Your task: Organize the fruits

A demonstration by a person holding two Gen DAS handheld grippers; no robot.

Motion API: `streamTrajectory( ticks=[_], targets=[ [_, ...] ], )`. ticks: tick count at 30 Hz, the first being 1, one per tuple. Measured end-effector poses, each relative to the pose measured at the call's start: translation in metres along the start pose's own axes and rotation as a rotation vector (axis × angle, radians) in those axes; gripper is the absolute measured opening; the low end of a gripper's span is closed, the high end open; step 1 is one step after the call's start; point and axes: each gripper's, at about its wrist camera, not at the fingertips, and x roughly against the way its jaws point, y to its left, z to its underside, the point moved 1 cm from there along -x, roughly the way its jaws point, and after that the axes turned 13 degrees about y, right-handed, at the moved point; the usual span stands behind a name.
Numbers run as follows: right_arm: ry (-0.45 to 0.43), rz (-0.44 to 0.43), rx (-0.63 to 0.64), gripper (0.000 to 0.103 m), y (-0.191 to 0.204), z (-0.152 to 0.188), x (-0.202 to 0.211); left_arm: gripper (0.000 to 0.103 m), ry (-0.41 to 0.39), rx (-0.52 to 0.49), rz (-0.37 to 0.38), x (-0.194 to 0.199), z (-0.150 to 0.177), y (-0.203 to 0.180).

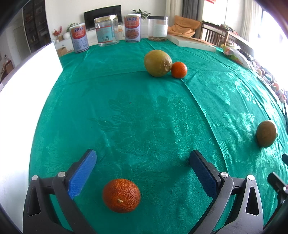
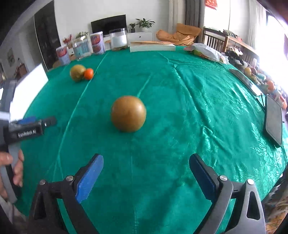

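A table point(image 2: 180, 93) draped in a glossy green patterned cloth fills most of both views. Behind it stands a white wall point(image 2: 75, 10) with a dark flat screen point(image 2: 108, 24) on a low white cabinet point(image 2: 139, 36), and leafy potted plants point(image 2: 144, 22) sit beside the screen. Red flowers point(image 1: 57, 32) stand farther left, near a dark tall shelf unit point(image 1: 36, 23). An orange cushioned seat point(image 2: 180, 34) slumps right of the cabinet, next to wooden chairs point(image 1: 214, 35) with slatted backs. Pale curtains point(image 2: 177, 12) hang by the windows point(image 2: 270, 36) on the right, and strong daylight pours in there, washing that side out to white and leaving sheen on the cloth.
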Motion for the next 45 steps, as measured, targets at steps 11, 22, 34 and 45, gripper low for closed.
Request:
streamTrajectory(
  ticks=[11, 22, 34, 45],
  targets=[
    [-0.047, -0.009, -0.005, 0.103, 0.001, 0.009, -0.009, 0.102, 0.000, 0.000, 0.000, 0.000, 0.000, 0.000],
    [-0.067, -0.010, 0.005, 0.103, 0.002, 0.010, -0.008, 0.102, 0.000, 0.000, 0.000, 0.000, 0.000, 0.000],
    [-0.068, -0.011, 0.006, 0.103, 0.002, 0.010, -0.008, 0.102, 0.006, -0.026, 0.030, 0.001, 0.000, 0.002],
    [-0.077, -0.011, -0.003, 0.103, 0.002, 0.010, -0.008, 0.100, 0.055, -0.116, 0.143, 0.023, 0.016, 0.009]
  ],
)
